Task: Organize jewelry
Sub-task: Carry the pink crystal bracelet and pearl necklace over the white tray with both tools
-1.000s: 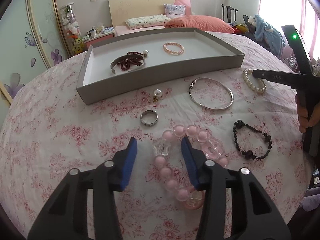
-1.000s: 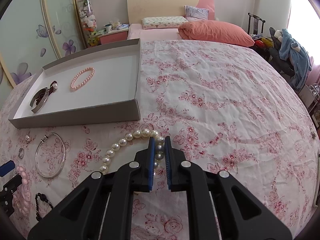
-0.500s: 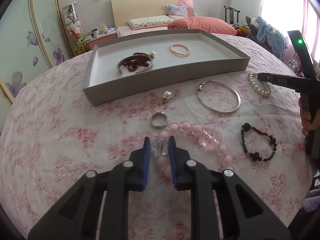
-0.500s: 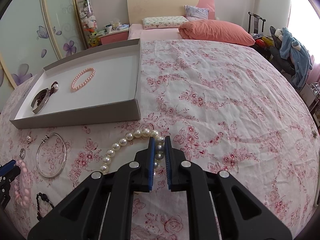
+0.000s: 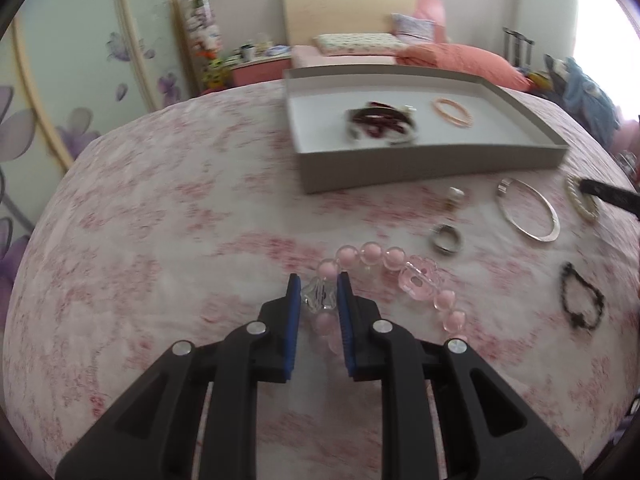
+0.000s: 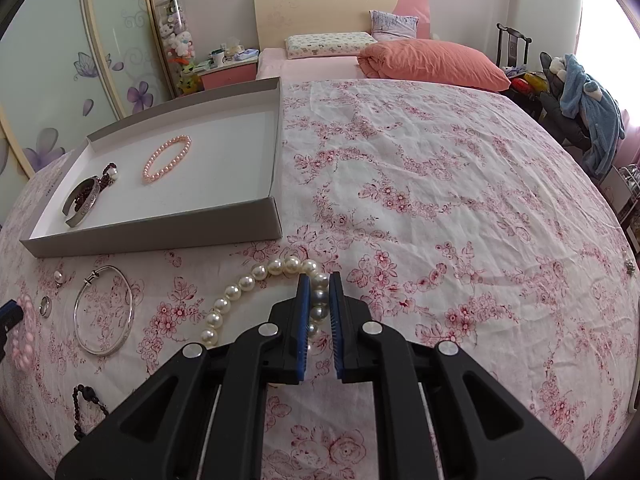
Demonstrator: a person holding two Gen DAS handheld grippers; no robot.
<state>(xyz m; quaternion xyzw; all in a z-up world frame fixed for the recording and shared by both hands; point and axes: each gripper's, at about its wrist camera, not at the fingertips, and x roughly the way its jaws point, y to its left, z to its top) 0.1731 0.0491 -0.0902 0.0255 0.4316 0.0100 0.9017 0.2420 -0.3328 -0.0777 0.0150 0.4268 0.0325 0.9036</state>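
Note:
My left gripper (image 5: pixel 318 300) is shut on the clear bead of a pink bead bracelet (image 5: pixel 394 258), which hangs lifted off the floral cloth. My right gripper (image 6: pixel 319 300) is shut on a white pearl bracelet (image 6: pixel 240 284) that lies on the cloth. The grey tray (image 5: pixel 420 162) sits behind in the left wrist view and at the left in the right wrist view (image 6: pixel 160 232). It holds a silver cuff with dark red beads (image 6: pixel 86 198) and a small pink pearl bracelet (image 6: pixel 166 158).
On the cloth lie a silver bangle (image 5: pixel 528 212), a silver ring (image 5: pixel 446 238), a pearl earring (image 5: pixel 454 196) and a black bead bracelet (image 5: pixel 580 302). A bed with pillows (image 6: pixel 432 60) stands behind the table.
My left gripper closed on the pink bead bracelet, lifted it and swung left, so the tray now sits to the right. My right gripper stayed shut on the pearl bracelet.

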